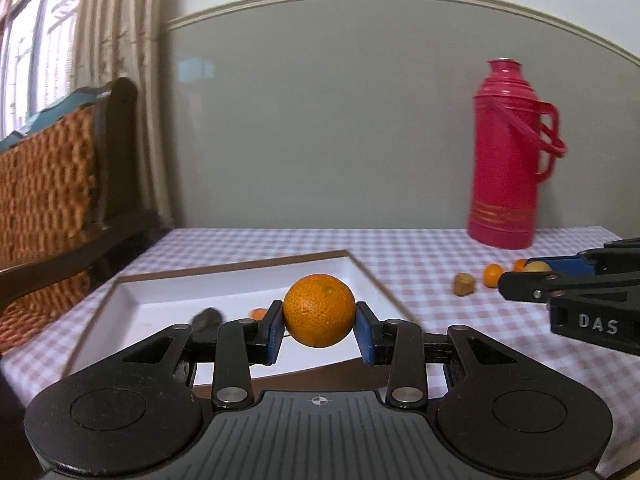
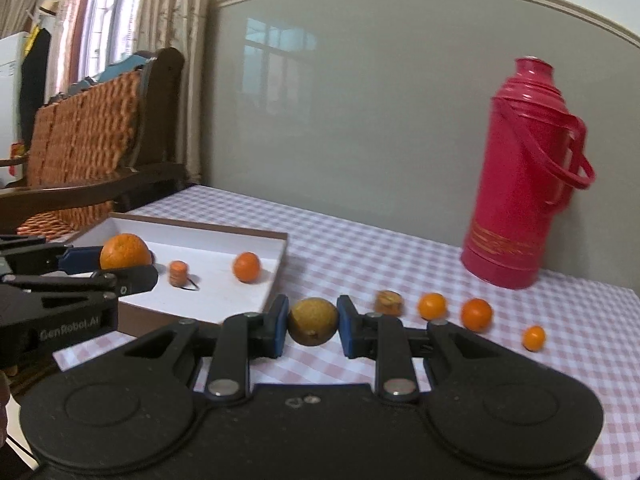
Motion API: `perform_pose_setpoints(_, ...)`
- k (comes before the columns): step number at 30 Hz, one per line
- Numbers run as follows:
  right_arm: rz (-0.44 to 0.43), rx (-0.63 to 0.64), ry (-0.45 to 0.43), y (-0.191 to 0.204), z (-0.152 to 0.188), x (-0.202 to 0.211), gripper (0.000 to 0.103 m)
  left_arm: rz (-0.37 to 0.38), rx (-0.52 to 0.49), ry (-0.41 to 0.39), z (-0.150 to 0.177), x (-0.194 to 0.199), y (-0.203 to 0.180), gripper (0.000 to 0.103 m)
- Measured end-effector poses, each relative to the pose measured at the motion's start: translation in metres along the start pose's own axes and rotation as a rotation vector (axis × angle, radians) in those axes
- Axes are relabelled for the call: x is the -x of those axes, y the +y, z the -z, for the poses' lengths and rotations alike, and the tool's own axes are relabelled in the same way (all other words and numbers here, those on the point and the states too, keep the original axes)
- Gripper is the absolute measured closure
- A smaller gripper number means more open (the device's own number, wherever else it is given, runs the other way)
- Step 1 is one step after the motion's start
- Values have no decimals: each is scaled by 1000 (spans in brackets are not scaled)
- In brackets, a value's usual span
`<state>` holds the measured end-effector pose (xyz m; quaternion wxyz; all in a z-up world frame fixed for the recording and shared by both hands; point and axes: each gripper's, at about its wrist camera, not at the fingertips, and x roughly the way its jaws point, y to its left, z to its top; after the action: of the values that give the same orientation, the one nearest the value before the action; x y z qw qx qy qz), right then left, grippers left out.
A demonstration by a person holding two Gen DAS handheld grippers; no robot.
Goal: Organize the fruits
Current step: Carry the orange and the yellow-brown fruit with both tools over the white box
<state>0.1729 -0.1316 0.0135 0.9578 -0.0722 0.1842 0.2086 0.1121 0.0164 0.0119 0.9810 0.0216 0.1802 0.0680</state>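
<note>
Chair [image 2: 92,136] with a woven orange back stands at the far left, beside the checked worktop [image 2: 360,248]. Next comes the shallow white tray [image 2: 256,236] with a brown rim, near the worktop's left edge. In the right wrist view it holds a carrot-like stub [image 2: 178,272] and a small orange fruit [image 2: 246,267], apart from each other; a dark blurred thing [image 1: 206,319] in the tray, seen from the left wrist, cannot be made out. The left claw [image 1: 319,328] pinches the large orange [image 1: 319,310] between its blue pads, over the tray. Right of the tray's wall, the right claw [image 2: 313,326] pinches a brownish-yellow fruit [image 2: 313,321] above bare cloth. Further right a tan stub [image 2: 388,301] and three small oranges [image 2: 432,306] lie in a loose row on the worktop, with open cloth around them. The red flask [image 2: 524,184] stands behind them near the wall. The worktop's right end is cut off by the picture edge.
</note>
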Motion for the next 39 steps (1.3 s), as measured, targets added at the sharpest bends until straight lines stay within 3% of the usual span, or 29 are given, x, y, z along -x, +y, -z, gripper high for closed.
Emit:
perform_pose_setpoints(14,-104,47,-53,54,-19,-13,85,-130,52,-4,7,5,69,66)
perform_pose_setpoints(25,-137,74,-84,79,-40,-35,85,-215,107,-19,0,-6,117,66)
perform_pose_setpoints(39,-119,61,-95,82,-59,-74,85,-232,153,-16,-9,-42,145,66)
